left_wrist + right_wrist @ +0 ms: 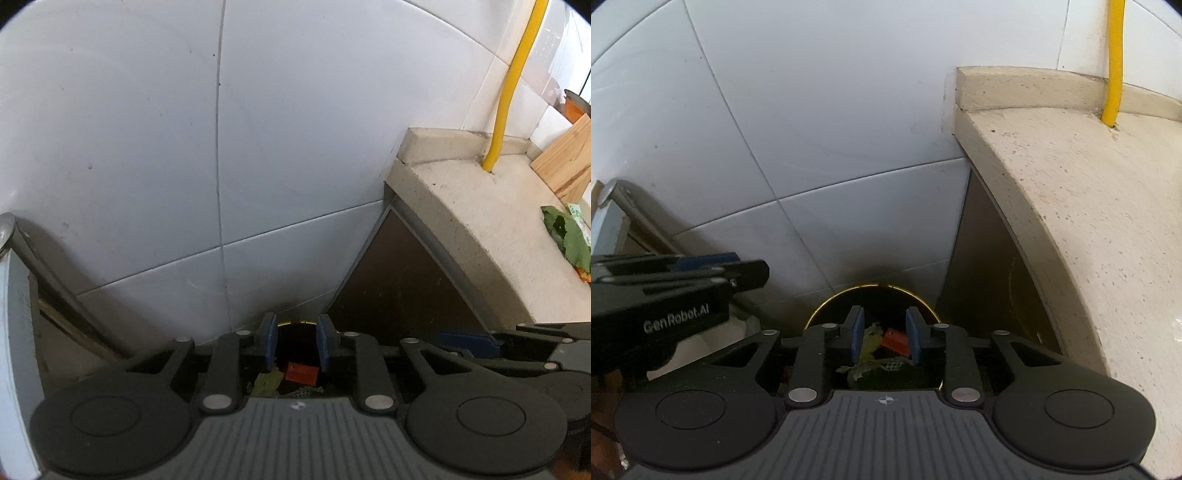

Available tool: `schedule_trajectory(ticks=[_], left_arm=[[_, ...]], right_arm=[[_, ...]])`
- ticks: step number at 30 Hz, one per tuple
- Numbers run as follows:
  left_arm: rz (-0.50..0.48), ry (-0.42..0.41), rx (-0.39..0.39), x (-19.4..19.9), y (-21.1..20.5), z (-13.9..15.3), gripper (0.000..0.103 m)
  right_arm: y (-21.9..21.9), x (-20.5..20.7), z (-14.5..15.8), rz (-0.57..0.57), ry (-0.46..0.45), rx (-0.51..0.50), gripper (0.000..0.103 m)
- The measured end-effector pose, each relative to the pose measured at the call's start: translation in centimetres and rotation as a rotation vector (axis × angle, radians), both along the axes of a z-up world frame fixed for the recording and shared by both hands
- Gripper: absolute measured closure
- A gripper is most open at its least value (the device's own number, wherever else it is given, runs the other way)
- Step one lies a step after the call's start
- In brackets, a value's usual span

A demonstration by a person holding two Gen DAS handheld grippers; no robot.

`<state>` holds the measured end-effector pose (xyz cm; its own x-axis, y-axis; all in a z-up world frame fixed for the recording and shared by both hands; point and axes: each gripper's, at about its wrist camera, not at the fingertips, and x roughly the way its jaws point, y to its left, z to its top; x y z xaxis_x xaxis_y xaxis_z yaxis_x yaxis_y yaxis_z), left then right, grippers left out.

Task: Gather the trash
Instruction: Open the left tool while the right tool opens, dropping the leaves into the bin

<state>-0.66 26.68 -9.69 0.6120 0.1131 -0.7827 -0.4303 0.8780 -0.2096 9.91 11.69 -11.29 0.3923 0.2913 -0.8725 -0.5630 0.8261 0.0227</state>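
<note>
A dark round bin with a gold rim stands on the floor in the corner between the tiled wall and the counter. Inside it lie a red piece and green leaf scraps; the left wrist view shows the same red piece and leaf scraps. My left gripper hangs over the bin, open, with nothing between its blue pads. My right gripper hangs beside it over the bin, also open and holding nothing. On the counter lie a green leaf and a wrapper.
The stone counter overhangs the bin on the right, with a brown cabinet side below it. A yellow pipe rises from the counter's back. A wooden board leans at the far right. A metal frame slants at the left.
</note>
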Motion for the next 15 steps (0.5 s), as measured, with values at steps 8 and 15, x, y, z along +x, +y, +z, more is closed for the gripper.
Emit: schedule_trajectory(ticks=[8, 15], left_arm=[[-0.006, -0.003, 0.021, 0.0, -0.2, 0.2, 0.085], [-0.015, -0.024, 0.040, -0.4, -0.5, 0.5, 0.085]], right_arm=[[-0.5, -0.9, 0.5, -0.008, -0.014, 0.003, 0.067], [-1.1, -1.7, 1.2, -0.012, -0.029, 0.004, 0.067]])
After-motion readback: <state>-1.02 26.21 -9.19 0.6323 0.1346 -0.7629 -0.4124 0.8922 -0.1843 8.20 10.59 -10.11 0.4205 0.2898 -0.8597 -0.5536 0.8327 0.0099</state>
